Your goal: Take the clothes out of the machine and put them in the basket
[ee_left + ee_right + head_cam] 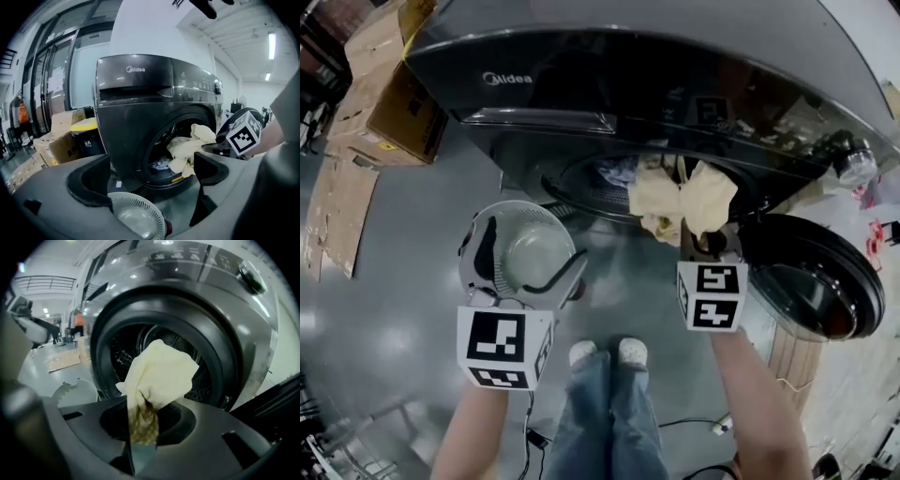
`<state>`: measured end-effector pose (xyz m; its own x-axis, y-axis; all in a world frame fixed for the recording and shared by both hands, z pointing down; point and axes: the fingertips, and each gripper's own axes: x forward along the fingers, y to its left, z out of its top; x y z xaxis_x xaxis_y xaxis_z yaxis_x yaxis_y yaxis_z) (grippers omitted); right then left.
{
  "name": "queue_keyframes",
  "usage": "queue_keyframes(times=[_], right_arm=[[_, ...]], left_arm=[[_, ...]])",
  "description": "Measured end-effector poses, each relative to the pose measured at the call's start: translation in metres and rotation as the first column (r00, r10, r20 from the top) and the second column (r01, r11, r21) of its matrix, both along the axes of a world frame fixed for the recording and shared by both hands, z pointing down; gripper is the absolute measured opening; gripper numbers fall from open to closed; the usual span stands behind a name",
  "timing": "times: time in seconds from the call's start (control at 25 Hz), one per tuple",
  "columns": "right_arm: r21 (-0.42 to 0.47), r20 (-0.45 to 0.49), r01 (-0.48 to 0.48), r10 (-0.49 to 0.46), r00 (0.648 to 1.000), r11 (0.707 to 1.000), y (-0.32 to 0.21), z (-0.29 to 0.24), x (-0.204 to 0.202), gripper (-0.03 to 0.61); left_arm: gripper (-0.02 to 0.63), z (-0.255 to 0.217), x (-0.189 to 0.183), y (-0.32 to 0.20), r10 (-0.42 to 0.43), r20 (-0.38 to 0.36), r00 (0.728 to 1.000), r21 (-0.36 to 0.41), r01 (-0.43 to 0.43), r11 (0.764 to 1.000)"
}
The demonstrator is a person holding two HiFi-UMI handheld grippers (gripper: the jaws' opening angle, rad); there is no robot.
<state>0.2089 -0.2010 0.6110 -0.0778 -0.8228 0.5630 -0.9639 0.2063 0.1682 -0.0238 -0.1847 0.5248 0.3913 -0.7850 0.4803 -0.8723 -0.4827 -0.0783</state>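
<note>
yellow cloth [161, 373] pinched in right gripper [136, 451], forearm [759, 403] stretched toward machine [581, 84].

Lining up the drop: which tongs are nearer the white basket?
Left. The left tongs hang open above the basket; the right tongs, shut on the yellow cloth, are off beside it at the machine.

I see a glossy dark shell on the machine [675, 66], soft crumpled fabric in the yellow cloth [694, 197], a slotted white plastic basket [511, 214], and a sheened grey floor [403, 309].
</note>
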Motion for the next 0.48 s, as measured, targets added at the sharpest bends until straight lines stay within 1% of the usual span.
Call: queue_keyframes(times=[0.24, 0.48], right_arm=[[-0.042, 0.004, 0.107, -0.107, 0.994, 0.993, 0.033, -0.054, -0.021, 0.077], [-0.069, 0.018, 0.205, -0.204, 0.979, 0.976, 0.072, -0.114, -0.047, 0.077]], left_arm=[[0.557, -0.048, -0.008, 0.011, -0.029, 0.007, 1.000, 0.000, 0.029, 1.000], [0.557, -0.096, -0.014, 0.033, -0.024, 0.037, 0.999, 0.006, 0.024, 1.000]])
